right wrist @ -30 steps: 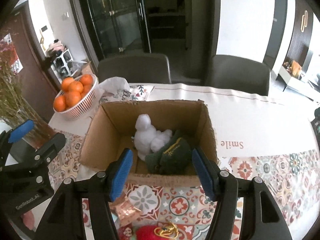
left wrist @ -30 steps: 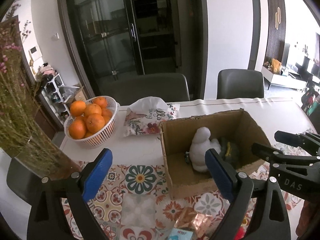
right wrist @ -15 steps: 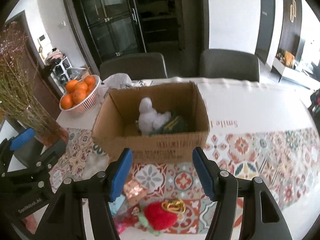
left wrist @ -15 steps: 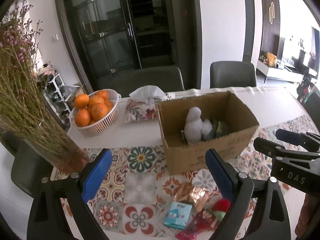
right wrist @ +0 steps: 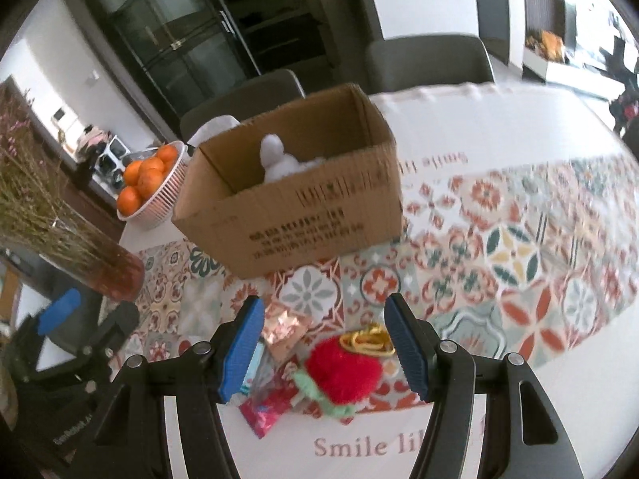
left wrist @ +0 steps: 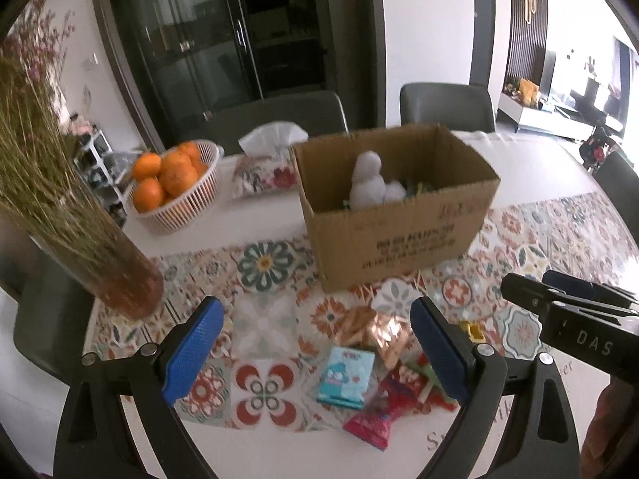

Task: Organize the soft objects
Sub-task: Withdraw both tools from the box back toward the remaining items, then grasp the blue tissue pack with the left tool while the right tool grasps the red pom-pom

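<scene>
Right wrist view: right gripper point(right wrist: 324, 349) spread, empty, poised over red plush toy point(right wrist: 342, 373) on table point(right wrist: 519, 207), near cardboard box point(right wrist: 291, 215). Left gripper point(left wrist: 315, 353) likewise released, holding nothing. Risk: adjacent snack wrappers point(right wrist: 265, 409) caught alongside plush, owing to crowding.
</scene>
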`<state>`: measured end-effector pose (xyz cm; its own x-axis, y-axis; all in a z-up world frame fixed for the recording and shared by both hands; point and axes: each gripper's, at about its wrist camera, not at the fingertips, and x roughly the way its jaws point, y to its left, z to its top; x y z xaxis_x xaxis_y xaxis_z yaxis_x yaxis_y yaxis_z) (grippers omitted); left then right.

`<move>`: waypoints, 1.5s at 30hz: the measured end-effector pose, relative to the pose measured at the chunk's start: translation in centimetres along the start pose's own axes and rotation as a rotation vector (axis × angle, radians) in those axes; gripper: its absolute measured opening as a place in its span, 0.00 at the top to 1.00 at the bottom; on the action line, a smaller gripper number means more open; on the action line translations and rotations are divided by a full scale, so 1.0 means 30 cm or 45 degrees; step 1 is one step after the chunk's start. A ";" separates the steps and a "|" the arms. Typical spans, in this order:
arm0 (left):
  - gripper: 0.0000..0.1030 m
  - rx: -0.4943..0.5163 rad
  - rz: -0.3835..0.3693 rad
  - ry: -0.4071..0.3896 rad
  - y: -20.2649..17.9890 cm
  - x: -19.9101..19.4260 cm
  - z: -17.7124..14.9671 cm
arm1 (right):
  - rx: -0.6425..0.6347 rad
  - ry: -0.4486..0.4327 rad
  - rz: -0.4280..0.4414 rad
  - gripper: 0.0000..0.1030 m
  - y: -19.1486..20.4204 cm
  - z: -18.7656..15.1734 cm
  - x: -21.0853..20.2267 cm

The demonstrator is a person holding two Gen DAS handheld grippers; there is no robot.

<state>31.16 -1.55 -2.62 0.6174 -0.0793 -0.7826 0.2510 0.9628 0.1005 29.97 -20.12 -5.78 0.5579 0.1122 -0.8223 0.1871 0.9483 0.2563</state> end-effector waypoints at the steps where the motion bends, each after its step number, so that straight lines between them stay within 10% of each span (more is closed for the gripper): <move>1: 0.07 -0.003 -0.007 0.012 0.002 0.007 -0.013 | 0.023 0.011 0.007 0.37 -0.005 -0.010 0.006; 45: 0.12 0.047 -0.229 0.461 -0.009 0.445 -0.270 | 0.404 0.276 -0.010 0.28 -0.113 -0.279 0.391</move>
<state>33.30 -0.78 -18.06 0.2599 -0.1433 -0.9549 0.3620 0.9313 -0.0412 29.11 -19.54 -20.54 0.3783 0.1979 -0.9043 0.4504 0.8141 0.3666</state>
